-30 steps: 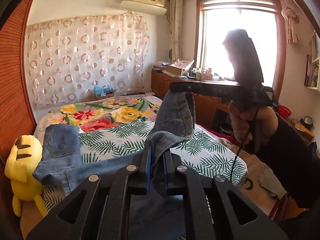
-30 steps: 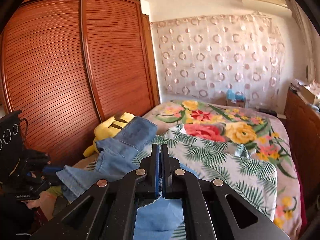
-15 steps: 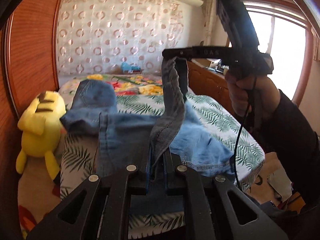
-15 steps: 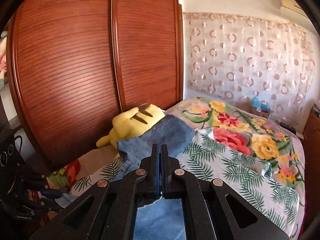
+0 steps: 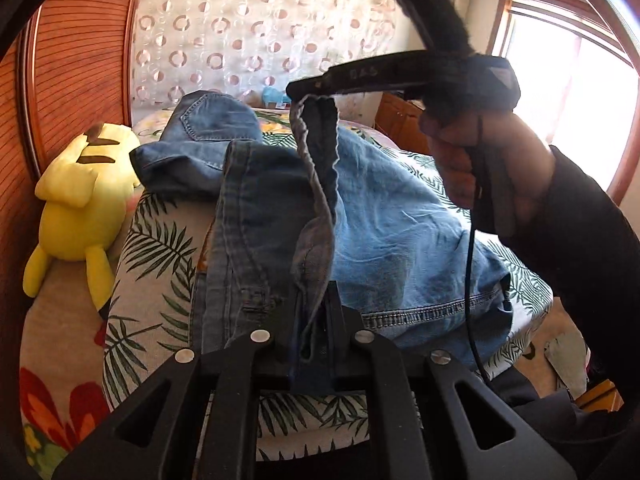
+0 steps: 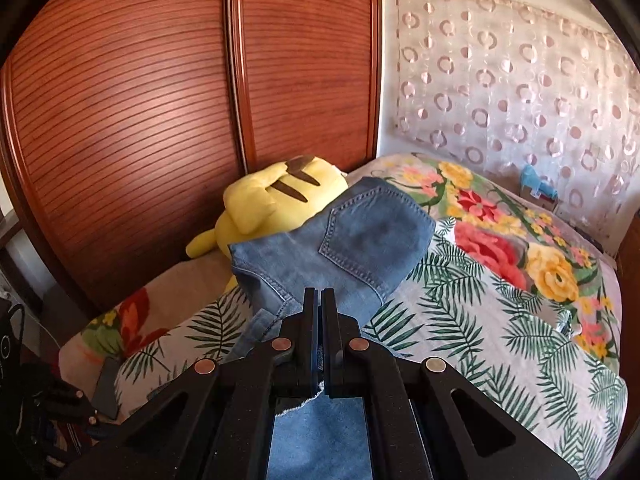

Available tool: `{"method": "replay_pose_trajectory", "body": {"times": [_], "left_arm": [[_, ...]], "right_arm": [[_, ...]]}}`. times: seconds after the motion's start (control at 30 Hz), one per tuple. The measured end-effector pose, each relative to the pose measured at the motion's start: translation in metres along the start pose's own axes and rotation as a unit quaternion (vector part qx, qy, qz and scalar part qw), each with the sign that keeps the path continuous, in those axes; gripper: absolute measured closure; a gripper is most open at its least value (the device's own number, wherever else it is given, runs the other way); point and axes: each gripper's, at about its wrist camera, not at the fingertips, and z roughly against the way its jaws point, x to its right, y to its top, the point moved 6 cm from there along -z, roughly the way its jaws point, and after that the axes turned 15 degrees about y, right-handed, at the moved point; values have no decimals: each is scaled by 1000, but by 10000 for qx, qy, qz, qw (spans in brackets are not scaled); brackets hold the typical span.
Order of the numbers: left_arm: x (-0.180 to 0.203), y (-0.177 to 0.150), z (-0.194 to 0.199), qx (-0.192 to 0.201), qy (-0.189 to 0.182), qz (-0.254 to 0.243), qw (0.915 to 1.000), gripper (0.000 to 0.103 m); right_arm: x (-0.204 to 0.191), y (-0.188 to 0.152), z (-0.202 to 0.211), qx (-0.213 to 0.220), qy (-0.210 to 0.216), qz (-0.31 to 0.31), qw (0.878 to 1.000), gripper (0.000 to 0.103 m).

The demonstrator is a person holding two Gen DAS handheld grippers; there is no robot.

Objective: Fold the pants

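Blue denim pants lie crumpled on the bed, seat and back pocket toward the far left. My left gripper is shut on the pants' hem edge near the bed's front. My right gripper shows in the left wrist view, held above the bed and shut on the same hem; a strip of fabric hangs taut between the two. In the right wrist view my right gripper is shut with denim hanging below its fingers.
A yellow plush toy lies on the bed's left side against the wooden wardrobe. The bedspread has leaves and flowers. A patterned curtain hangs behind, a window to the right.
Both grippers have moved forward and down toward the bed with the hem held. The pant legs now lie folded over the bed, closer to the seat and the plush toy.
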Motion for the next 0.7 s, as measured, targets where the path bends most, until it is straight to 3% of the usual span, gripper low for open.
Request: {"method": "replay_pose_trajectory", "body": {"times": [0.43,0.57,0.6,0.7], "left_arm": [[1,0,0,62,160,-62,9998,88],[-2,2,1,94,260,-39,9996,67],[-3,3,1,112,288,-19,9995,56],[-7,5,0,130,334,89,9993,47]], "right_arm": [[4,1,-18,-124,-35,-339,9993,102],[7,0,-11,-13,-180,-469,9987,97],[9,0,-6,30,-238,-500,9985,93],[12,-4,15,150,-353,-555,9977,76]]}}
